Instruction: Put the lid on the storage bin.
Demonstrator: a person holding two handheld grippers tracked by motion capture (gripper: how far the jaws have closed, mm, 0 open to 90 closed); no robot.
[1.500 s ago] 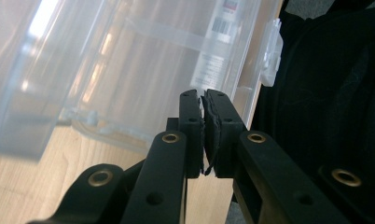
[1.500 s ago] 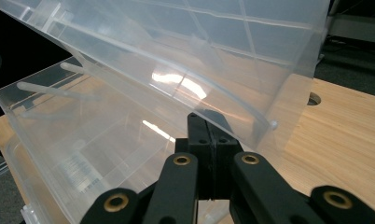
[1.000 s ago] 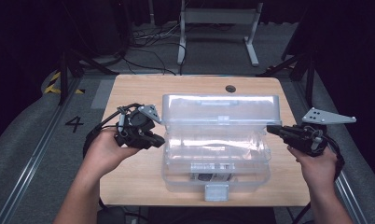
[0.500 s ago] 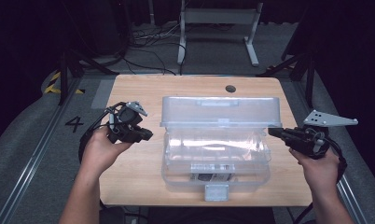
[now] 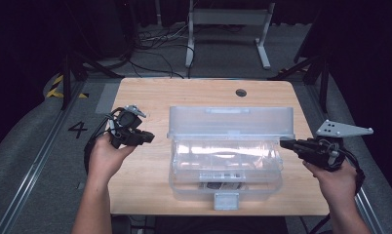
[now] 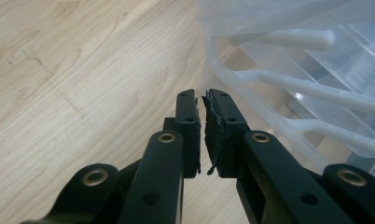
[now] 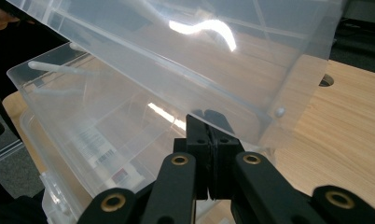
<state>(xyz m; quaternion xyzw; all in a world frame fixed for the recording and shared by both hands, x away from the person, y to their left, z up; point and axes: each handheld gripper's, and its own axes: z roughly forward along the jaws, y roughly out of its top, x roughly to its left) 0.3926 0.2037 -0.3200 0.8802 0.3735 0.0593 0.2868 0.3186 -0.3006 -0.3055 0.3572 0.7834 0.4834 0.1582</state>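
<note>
box (image 5: 226, 165): clear plastic, middle of the wooden table (image 5: 150, 97), toward the near edge
lid (image 5: 230, 122): clear, raised and tilted up along the far side of the box
latch (image 5: 226, 200): grey, on the near wall
right gripper (image 5: 287, 144): clenched, nothing between the pads, tips at the lid's right end; touching or just under, cannot tell
left gripper (image 5: 147, 138): nearly closed on nothing, left of the box, apart from it, above bare wood
</note>
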